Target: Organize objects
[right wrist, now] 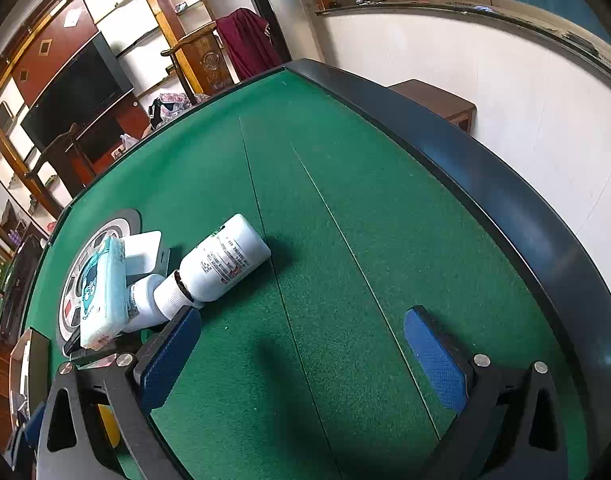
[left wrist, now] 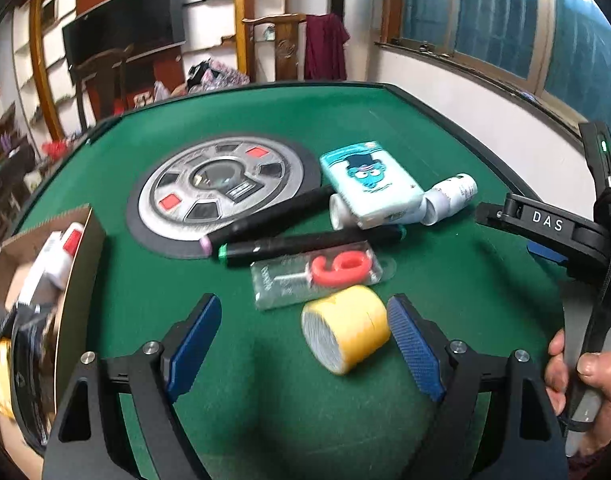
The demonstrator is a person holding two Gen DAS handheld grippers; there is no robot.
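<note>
While both grippers' jaws gape, green felt table [right wrist: 345, 240] fronts shelves [left wrist: 209, 12] and window [left wrist: 485, 12].

left tongs [left wrist: 305, 344] spread wide, right tongs [right wrist: 301, 360] spread wide

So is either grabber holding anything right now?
No. The left gripper is open, with the yellow tape roll lying loose between its fingers. The right gripper is open over bare green felt.

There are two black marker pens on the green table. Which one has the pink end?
The farther marker, lying partly on the round grey disc. The nearer marker, beside the candle packet, has a green end.
</note>
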